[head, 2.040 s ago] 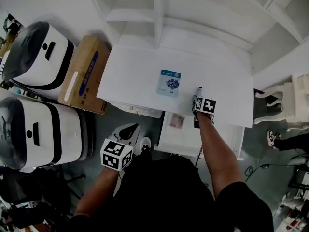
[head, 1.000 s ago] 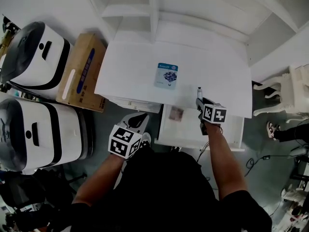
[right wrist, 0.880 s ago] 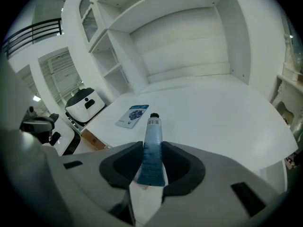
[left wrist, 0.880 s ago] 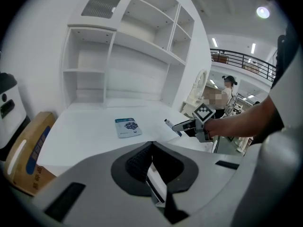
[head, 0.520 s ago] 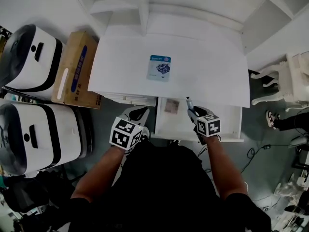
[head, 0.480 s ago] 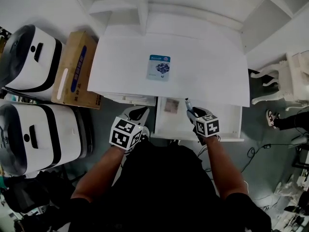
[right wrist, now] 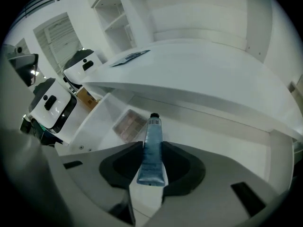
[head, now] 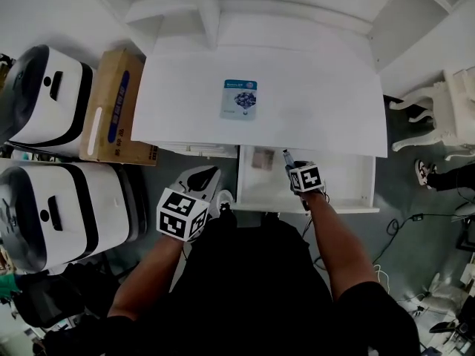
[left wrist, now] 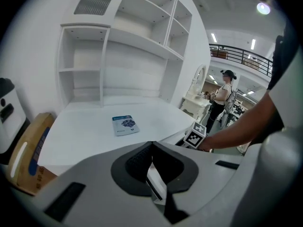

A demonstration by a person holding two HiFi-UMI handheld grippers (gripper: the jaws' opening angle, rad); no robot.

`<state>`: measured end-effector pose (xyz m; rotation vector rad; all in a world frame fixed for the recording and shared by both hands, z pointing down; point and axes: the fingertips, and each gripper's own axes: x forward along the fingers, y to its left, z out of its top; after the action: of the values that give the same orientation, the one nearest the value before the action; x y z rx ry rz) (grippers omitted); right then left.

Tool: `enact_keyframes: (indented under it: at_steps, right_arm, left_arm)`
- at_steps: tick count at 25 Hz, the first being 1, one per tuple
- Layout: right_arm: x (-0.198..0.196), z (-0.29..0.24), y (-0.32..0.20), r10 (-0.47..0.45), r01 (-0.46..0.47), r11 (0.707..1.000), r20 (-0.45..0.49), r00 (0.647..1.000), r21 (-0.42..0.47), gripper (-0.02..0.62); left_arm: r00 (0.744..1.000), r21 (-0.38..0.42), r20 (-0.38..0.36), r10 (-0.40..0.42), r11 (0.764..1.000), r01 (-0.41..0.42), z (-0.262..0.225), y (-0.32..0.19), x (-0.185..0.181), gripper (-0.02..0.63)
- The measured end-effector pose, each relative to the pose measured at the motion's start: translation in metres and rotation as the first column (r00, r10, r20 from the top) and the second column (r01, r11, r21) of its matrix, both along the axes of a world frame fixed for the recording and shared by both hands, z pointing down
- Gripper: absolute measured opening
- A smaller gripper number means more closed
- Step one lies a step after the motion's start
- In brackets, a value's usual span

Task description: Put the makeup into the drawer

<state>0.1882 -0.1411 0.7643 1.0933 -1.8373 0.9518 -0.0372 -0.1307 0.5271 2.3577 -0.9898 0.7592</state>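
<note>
Tube (right wrist: 152, 155) first, since that's the thing in play. It's a small blue one with a black cap, pinched between the jaws of the right gripper (right wrist: 152, 145). The pads clamp it on the flat half by the crimped end, and the cap points away, down toward the open drawer (head: 349, 188). So it's in the air just above the drawer, not on the bottom yet.

My guess is it weighs next to nothing. It looks like soft plastic that gives if you squeeze hard, with a smooth skin that could slide out of a loose pinch. The flat crimped half looks like the sensible place to hold it, because the rounder cap end would roll. I doubt a short drop would hurt it.

The left gripper (left wrist: 151, 144) hangs off to the side with its jaws closed together and nothing in them.

Counts, going outward:
- one tube
- two grippers
- one open drawer, with one flat pinkish palette (head: 261, 158) already lying at its left end
- one blue packet (head: 239, 99) lying flat on the white desk (head: 319, 102), well apart from the drawer and not dealt with yet, if it counts as makeup
- one cardboard box (head: 111, 113) on the floor beside the desk
- two white machines (head: 44, 95) left of that
</note>
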Motion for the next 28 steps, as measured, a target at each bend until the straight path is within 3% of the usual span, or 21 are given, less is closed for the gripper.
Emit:
enact_keyframes:
  at_steps: [15, 28]
  right_arm:
    - [0.013, 0.048, -0.009, 0.04, -0.045, 0.998, -0.093, 0.995, -0.047, 0.143]
    - [0.018, 0.037, -0.008, 0.056, -0.061, 0.997, -0.099, 0.993, -0.046, 0.152]
  left_arm:
    - [0.997, -0.015, 0.025, -0.078, 0.997, 0.078, 0.0, 0.004, -0.014, 0.011]
    - [0.999, -0.016, 0.016, -0.048, 0.999, 0.048, 0.005, -0.004, -0.016, 0.011]
